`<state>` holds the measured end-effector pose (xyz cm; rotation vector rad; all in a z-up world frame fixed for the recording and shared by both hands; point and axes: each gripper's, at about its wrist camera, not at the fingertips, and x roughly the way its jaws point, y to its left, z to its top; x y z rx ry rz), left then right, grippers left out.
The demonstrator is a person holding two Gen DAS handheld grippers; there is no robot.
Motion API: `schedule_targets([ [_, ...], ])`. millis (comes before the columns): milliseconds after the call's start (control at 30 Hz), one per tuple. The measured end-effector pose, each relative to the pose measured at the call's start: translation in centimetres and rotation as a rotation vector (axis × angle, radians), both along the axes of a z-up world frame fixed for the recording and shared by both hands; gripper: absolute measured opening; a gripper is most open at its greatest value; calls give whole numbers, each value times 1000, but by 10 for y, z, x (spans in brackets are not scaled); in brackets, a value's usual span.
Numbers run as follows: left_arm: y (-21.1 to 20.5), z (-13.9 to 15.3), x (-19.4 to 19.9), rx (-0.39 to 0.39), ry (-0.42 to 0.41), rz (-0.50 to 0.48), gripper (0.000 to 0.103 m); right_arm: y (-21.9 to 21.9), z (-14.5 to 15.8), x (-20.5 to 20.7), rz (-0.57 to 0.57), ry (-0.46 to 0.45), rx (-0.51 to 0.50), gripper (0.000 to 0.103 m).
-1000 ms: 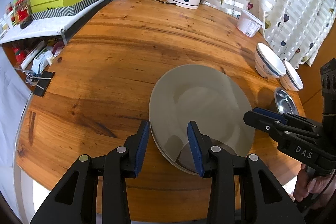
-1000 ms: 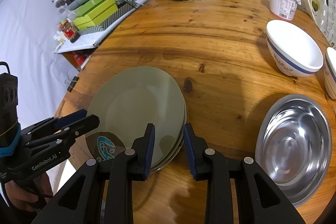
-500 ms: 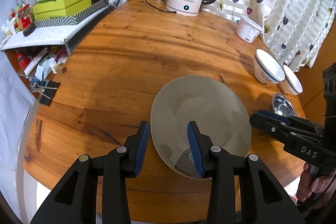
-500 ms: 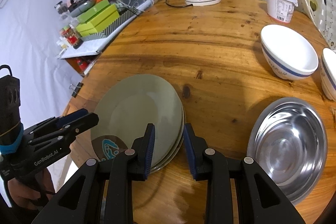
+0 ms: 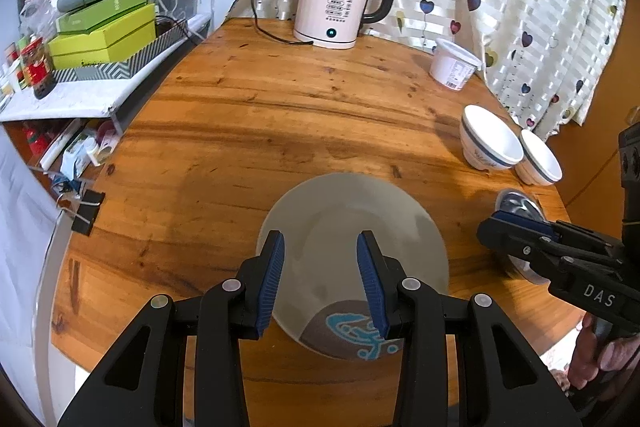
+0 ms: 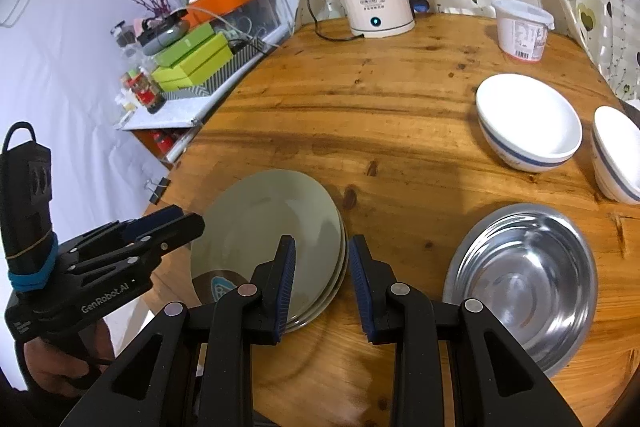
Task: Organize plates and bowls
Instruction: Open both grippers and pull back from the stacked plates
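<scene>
Judging by how things lie, you have the plates (image 6: 272, 227) done: they sit stacked at the near edge of the surface (image 5: 280, 115), well in front of the kettle (image 5: 340, 7). Both the left tool (image 5: 320, 267) and the right tool (image 6: 322, 275) hang over that stack partly open, with nothing between the jaws. The bowls look left to do: two white bowls (image 6: 528, 123) stand side by side far to the right of the stack, and the steel bowl (image 6: 528, 275) sits alone just right of it.
</scene>
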<state>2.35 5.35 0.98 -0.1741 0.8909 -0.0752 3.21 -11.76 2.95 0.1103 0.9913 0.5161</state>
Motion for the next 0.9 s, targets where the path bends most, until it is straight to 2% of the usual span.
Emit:
schedule_targets([
  [700, -18, 6, 9, -17, -9, -54, 39, -18, 13, 1, -28, -15, 14, 28],
  [900, -21, 6, 11, -32, -5, -70, 39, -25, 14, 0, -39, -15, 18, 32],
])
